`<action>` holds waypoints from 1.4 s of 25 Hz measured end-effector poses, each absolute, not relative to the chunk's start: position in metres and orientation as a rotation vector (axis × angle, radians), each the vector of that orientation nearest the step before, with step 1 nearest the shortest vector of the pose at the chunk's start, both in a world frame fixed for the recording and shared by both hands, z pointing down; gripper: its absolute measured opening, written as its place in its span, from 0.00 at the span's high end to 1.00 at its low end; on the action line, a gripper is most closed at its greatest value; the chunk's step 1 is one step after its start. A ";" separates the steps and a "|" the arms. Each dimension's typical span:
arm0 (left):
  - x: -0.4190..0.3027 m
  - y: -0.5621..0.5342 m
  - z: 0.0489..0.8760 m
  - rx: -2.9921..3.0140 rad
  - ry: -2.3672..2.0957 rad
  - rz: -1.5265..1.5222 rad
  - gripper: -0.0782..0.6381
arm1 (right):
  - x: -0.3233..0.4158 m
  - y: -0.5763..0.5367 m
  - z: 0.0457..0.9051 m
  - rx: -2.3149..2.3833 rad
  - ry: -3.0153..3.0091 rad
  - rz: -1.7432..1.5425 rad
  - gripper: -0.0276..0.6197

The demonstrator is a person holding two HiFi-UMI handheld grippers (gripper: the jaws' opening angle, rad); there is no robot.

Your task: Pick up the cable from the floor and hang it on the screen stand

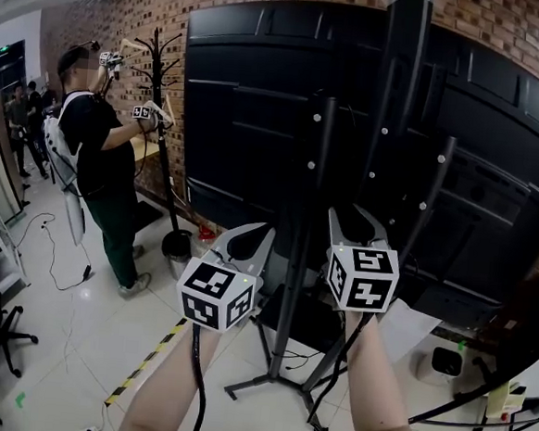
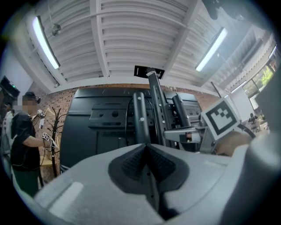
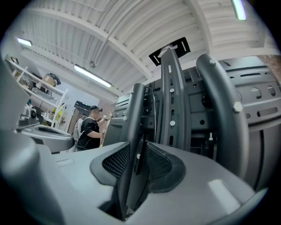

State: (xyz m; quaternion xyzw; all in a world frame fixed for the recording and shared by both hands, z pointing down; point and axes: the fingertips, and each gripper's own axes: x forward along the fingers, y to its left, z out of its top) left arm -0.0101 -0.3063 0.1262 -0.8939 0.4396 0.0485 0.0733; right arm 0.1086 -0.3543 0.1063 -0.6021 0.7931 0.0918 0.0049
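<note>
A pale tiled floor (image 1: pixel 64 352), crossed by a yellow-and-black tape strip (image 1: pixel 147 360), runs to a brick wall (image 1: pixel 147 5). There the black screen (image 1: pixel 249 115) shows its back on the screen stand (image 1: pixel 289 286), and a person (image 1: pixel 102 160) works at a coat rack (image 1: pixel 163 155) to the left. The left hand-held gripper (image 1: pixel 254 234) has its jaws together, with a black cable (image 1: pixel 197 381) hanging below it along the forearm, while the right hand-held gripper (image 1: pixel 358 228) stands open, a dark bar of the stand between its jaws.
</note>
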 end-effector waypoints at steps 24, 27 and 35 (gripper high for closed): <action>-0.051 -0.207 0.205 -2.563 1.571 0.183 0.89 | -0.014 -0.195 0.198 -1.212 2.653 0.472 0.95; -0.057 -0.213 0.225 -2.590 1.621 0.171 0.89 | -0.020 -0.198 0.214 -1.198 2.692 0.419 0.95; -0.079 -0.224 0.246 -2.571 1.717 0.142 0.89 | -0.046 -0.225 0.239 -1.084 2.822 0.210 0.95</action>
